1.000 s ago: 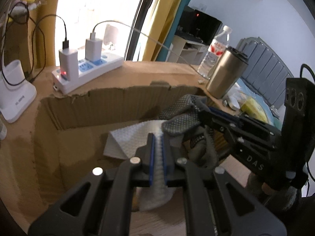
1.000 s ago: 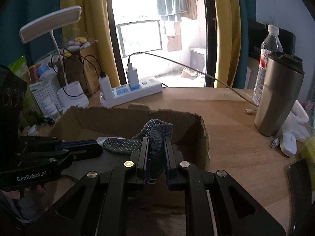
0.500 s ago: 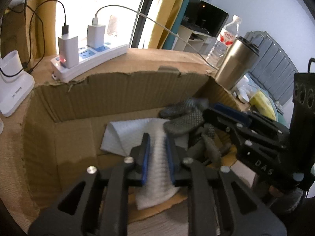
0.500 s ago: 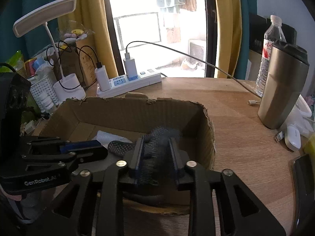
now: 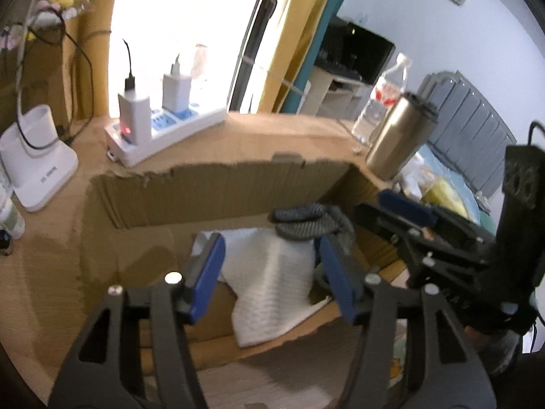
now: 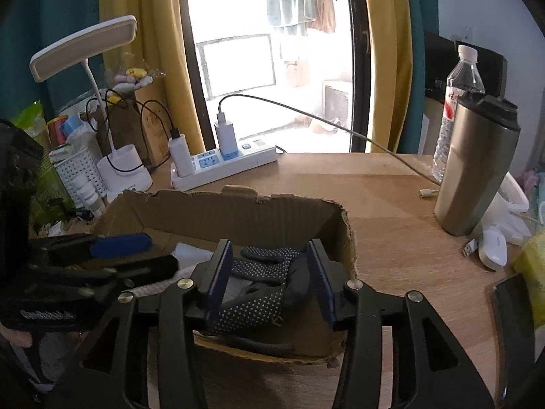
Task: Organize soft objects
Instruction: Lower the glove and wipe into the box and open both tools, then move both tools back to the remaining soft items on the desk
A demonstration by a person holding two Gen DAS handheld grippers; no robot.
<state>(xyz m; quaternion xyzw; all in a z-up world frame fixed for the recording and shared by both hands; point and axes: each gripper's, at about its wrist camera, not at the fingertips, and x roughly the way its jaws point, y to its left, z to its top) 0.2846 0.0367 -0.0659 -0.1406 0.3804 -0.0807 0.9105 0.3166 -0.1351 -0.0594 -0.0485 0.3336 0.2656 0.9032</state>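
Torn brown cardboard box (image 5: pixel 218 191) on wooden tabletop (image 6: pixel 391 204). Left gripper (image 5: pixel 272 272) jaws just opened, apart, gripping nothing; white textured cloth (image 5: pixel 272 279) lies loose in box below. Right gripper (image 6: pixel 269 279) likewise just opened, empty; grey dotted glove (image 6: pixel 262 272) lies released in box.

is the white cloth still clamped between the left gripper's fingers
No, the left gripper has just been opening, and the white cloth lies loose in the cardboard box, clear of both fingers.
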